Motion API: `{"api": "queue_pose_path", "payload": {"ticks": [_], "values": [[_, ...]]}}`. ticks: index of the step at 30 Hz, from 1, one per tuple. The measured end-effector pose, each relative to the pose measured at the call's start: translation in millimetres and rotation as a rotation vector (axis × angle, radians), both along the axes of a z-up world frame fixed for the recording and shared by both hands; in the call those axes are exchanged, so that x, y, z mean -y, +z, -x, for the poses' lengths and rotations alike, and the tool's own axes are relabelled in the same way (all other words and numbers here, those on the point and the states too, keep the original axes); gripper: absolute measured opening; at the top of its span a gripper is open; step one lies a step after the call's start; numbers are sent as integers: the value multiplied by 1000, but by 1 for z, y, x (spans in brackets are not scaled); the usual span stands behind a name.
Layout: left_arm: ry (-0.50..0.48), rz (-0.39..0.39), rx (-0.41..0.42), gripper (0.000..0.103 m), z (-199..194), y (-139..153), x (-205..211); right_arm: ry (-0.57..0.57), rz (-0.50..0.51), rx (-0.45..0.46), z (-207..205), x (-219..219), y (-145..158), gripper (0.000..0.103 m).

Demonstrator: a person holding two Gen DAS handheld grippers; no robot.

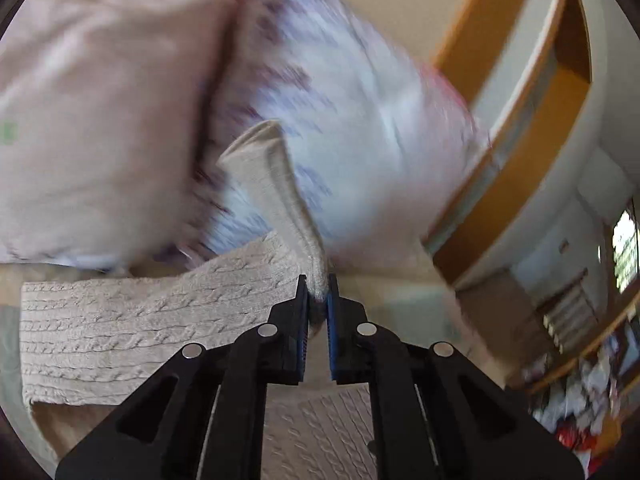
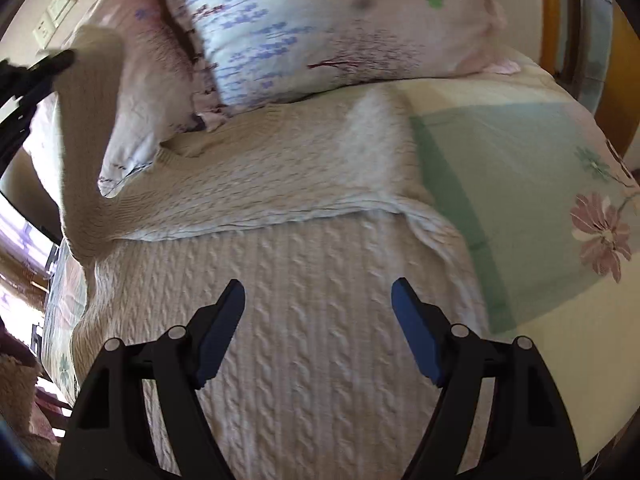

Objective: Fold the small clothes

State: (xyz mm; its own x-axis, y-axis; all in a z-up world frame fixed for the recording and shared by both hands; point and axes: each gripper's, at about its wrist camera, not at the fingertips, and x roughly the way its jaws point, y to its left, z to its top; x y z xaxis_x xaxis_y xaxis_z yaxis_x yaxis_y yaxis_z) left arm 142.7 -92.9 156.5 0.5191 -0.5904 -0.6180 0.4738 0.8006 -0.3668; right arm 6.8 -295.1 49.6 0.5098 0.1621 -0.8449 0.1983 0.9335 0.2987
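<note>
The cream cable-knit sweater (image 2: 320, 320) lies spread on the bed, its body flat under the right wrist camera and its upper part reaching toward the pillows. One sleeve (image 2: 86, 152) is lifted clear of the body, rising in a tall column on the left side of the right wrist view. The left hand-held gripper (image 1: 318, 280) has its fingers pressed together on the sleeve's end, the knit bunched between the blue pads (image 1: 332, 320). The right hand-held gripper (image 2: 318, 292) hovers spread wide over the middle of the sweater, holding nothing. Beyond the sweater, a flowered pillow (image 2: 320, 28) leans at the head of the bed, and the pale green and floral bedsheet (image 2: 540, 200) shows on the right. The step in hand looks like folding the sleeve across the body. To do it well, the left hand-held gripper should carry the cuff over the chest without dragging the shoulder, keeping the sleeve untwisted, and lay it straight before letting go. The right one could press the body down near the shoulder so the knit stays put; heavy cable fabric tends to slide and bunch.
</note>
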Motion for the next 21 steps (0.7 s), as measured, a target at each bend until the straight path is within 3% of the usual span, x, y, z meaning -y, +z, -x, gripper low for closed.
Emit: {"api": "queue_pose_path", "payload": {"ticks": [1, 2, 4, 6, 7, 8, 11, 14, 17, 20, 21], "values": [[-43, -60, -72, 6, -1, -18, 25, -25, -3, -3, 7, 15, 1, 76], [-62, -62, -136, 6, 4, -31, 31, -44, -5, -1, 15, 25, 2, 76], [-61, 9, -164, 6, 21, -43, 5, -78, -28, 8, 32, 48, 6, 76], [21, 17, -162, 25, 37, -46, -45, -102, -87, 1, 52, 70, 6, 76], [76, 20, -167, 42, 44, -49, -74, -102, -135, -5, 60, 80, 3, 75], [146, 6, -170, 48, 52, -52, -106, -102, -186, -16, 69, 87, 0, 74], [346, -106, -247, 48, 87, -75, -192, -91, -340, -71, 92, 97, -14, 59], [469, -131, -373, 48, 123, -102, -255, -67, -442, -146, 108, 93, -31, 44], [498, -84, -490, 48, 151, -130, -275, -17, -494, -193, 118, 81, -38, 36], [470, -8, -494, 48, 174, -133, -270, 47, -610, -253, 124, 68, -47, 33], [461, 26, -508, 48, 180, -134, -269, 77, -644, -277, 126, 61, -51, 27]]}}
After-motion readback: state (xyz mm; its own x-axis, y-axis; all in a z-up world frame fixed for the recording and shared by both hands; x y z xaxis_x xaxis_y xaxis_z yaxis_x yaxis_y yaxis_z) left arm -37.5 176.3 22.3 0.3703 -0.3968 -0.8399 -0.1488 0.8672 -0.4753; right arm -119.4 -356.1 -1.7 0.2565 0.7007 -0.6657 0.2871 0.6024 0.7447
